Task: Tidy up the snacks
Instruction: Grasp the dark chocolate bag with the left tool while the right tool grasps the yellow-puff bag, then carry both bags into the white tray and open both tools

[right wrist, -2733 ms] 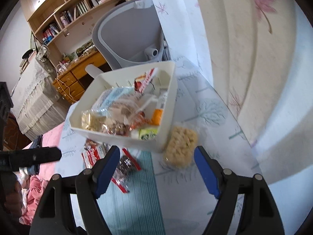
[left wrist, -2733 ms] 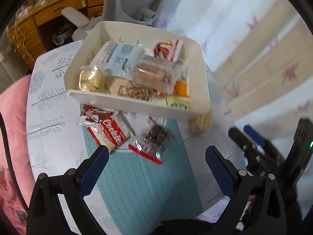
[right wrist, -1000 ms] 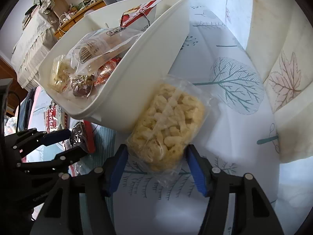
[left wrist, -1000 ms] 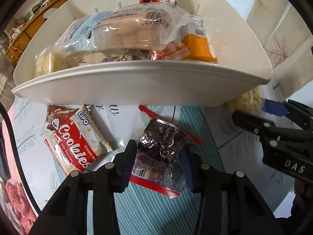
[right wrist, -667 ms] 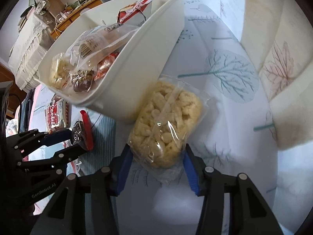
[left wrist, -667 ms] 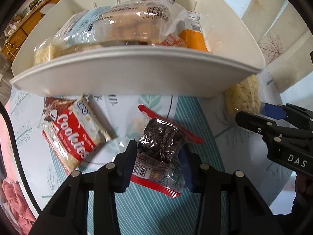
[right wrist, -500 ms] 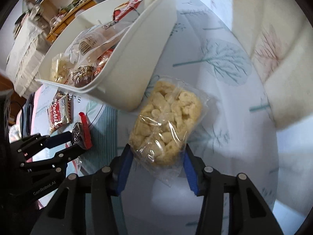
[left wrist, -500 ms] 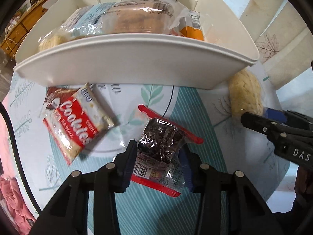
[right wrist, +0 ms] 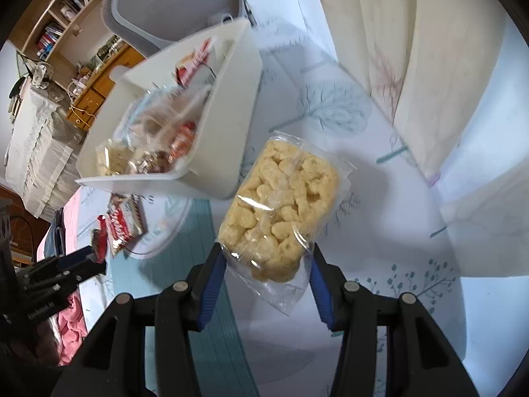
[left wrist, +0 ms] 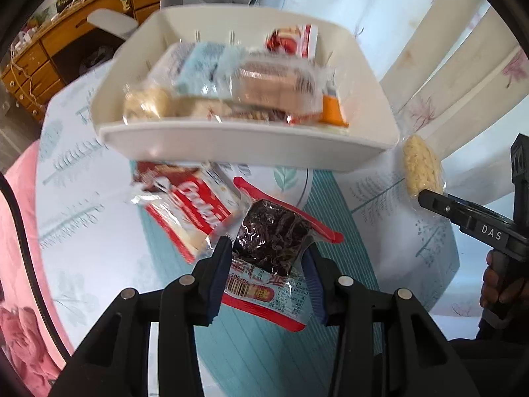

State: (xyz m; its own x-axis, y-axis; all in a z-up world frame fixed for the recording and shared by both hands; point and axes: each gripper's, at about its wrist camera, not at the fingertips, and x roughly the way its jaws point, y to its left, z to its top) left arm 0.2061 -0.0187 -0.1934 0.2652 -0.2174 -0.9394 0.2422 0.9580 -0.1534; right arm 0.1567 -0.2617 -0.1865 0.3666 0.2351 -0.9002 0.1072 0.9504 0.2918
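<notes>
My left gripper (left wrist: 267, 258) is shut on a dark snack packet with a red border (left wrist: 271, 241) and holds it above the table. My right gripper (right wrist: 266, 264) is shut on a clear bag of yellow puffed snack (right wrist: 281, 205), lifted off the table. The white bin (left wrist: 231, 152) holds several wrapped snacks and sits beyond both grippers; it also shows in the right wrist view (right wrist: 224, 125). A red Cookies packet (left wrist: 188, 205) lies on the table in front of the bin. The right gripper and its bag (left wrist: 421, 168) show at the right of the left wrist view.
The table has a white leaf-print cloth (left wrist: 76, 198) and a teal striped mat (left wrist: 264, 347). A grey chair (right wrist: 172, 3) stands behind the bin. A wooden desk (left wrist: 66, 39) and shelves are further back. Pink fabric (left wrist: 20, 314) lies at the left edge.
Both grippers closed on their packets and have lifted them off the table. The bin now looks farther away and lower in both views.
</notes>
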